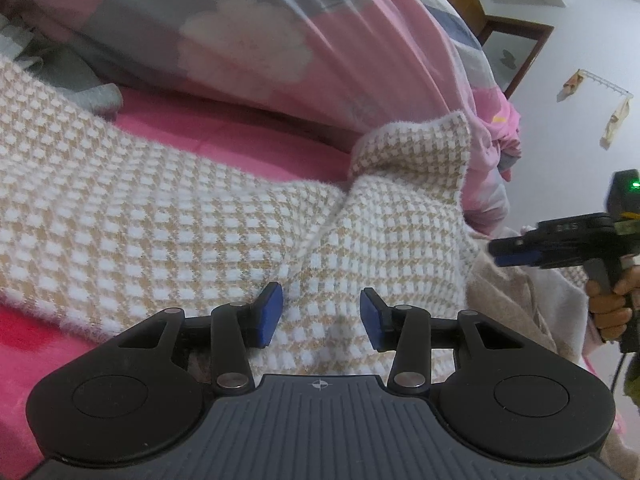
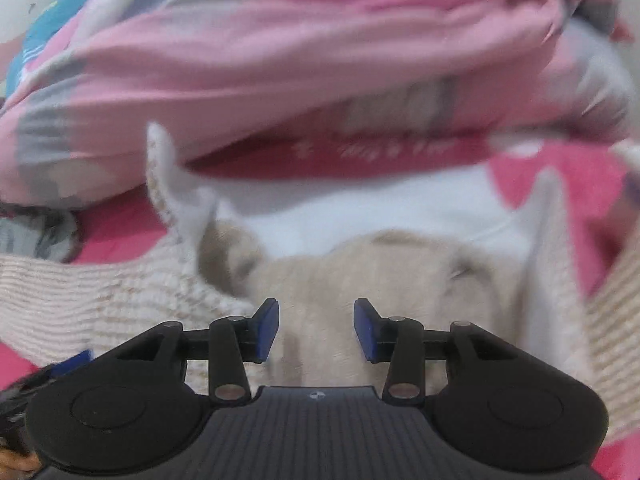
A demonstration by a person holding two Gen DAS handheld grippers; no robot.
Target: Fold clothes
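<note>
Our left gripper (image 1: pixel 321 316) hangs with fingers spread over the houndstooth sweater (image 1: pixel 168 216) filling mid-frame; our right gripper (image 2: pixel 316 330), also spread, sits above its beige lining (image 2: pixel 360 280). A pink quilt (image 1: pixel 280 40) crowds the top; its white lettering blurs, unreadable.

No legible text, brand or number appears in either view. White lettering runs along the deep pink fabric band (image 2: pixel 376 152) in the right wrist view, but blur makes it unreadable. A small crosshair mark (image 1: pixel 319 385) is printed on the ribbed grey housing of the left device (the same mark (image 2: pixel 316 395) shows on the right device, blurred). The black device (image 1: pixel 560 236) at the frame's right edge carries faint markings, too small to read, below a lit green indicator (image 1: pixel 635 185).
</note>
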